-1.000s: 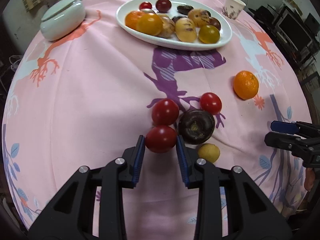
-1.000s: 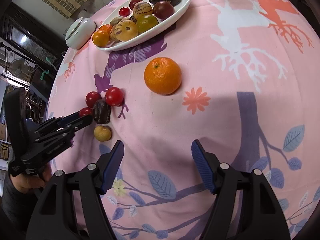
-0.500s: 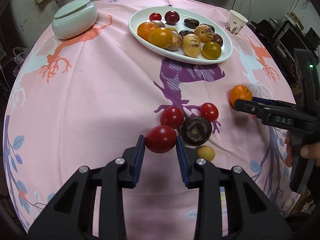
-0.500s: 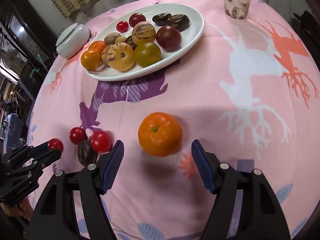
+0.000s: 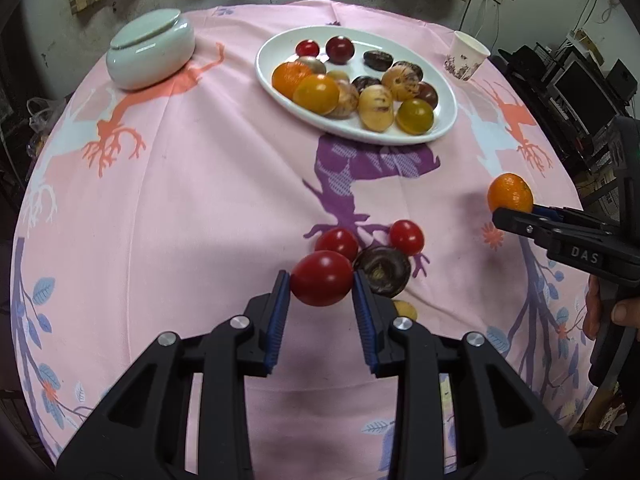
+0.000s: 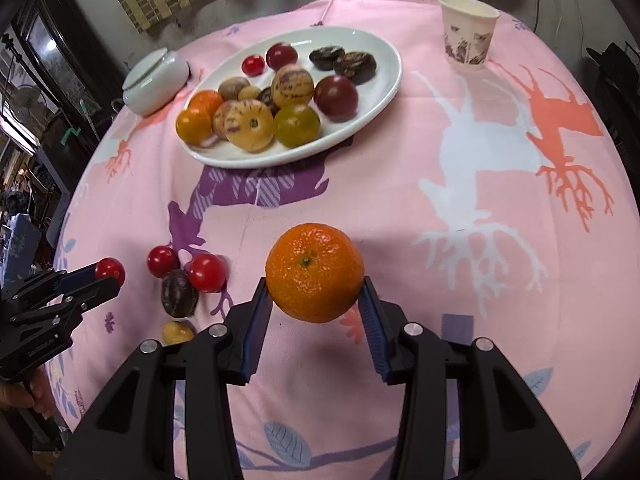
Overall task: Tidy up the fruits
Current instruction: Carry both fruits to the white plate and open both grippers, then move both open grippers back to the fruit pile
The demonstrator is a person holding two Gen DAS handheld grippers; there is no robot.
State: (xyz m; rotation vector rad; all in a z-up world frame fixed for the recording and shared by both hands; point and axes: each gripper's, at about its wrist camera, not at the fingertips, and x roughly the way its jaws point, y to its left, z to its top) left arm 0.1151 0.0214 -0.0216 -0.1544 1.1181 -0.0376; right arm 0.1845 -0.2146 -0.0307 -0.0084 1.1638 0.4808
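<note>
While the surface [image 6: 500,360] under its pink cloth is the biggest thing here, the plate [image 6: 384,80] on it is already crowded with fruit. Right gripper [image 6: 316,312]: its jaws are closing on the orange [image 6: 315,272], pads at both sides, fruit looking clear of the cloth. Left gripper [image 5: 320,304]: jaws clamped on a tomato [image 5: 322,278], held above the loose cluster. Risks, as I judge: the round orange squirting out of a half-made grip; the soft tomato bruising; either fruit rolling off the packed plate.
</note>
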